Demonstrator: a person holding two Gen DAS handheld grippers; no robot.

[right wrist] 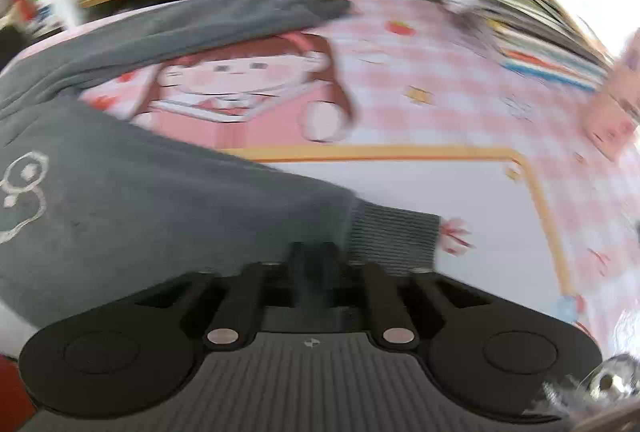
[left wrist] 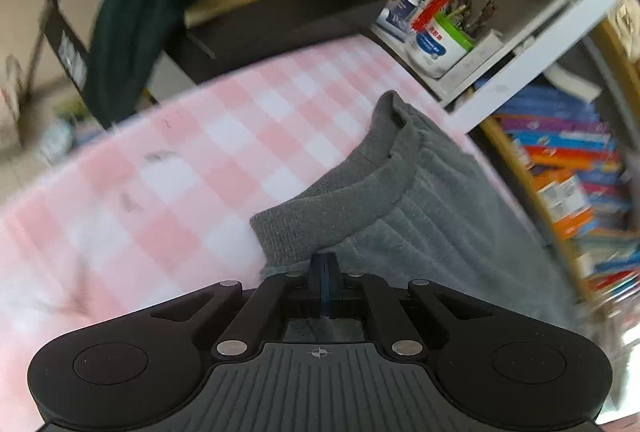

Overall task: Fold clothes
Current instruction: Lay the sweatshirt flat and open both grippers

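Observation:
Grey sweatpants (left wrist: 436, 199) lie on a pink checked tablecloth (left wrist: 192, 167). In the left wrist view the ribbed waistband (left wrist: 340, 191) faces me, and my left gripper (left wrist: 325, 264) is shut on its near corner. In the right wrist view the pants (right wrist: 160, 199) spread to the left with a white outline drawing on them, one leg runs along the far edge, and the near leg ends in a ribbed cuff (right wrist: 394, 232). My right gripper (right wrist: 311, 260) is shut on the leg just beside that cuff.
A cartoon girl is printed on the cloth (right wrist: 248, 79). A white shelf with bottles and pens (left wrist: 440, 27) and stacked books (left wrist: 568, 159) stand at the right. Dark clothes hang over a black table (left wrist: 144, 11). Books (right wrist: 532, 39) lie at the far right.

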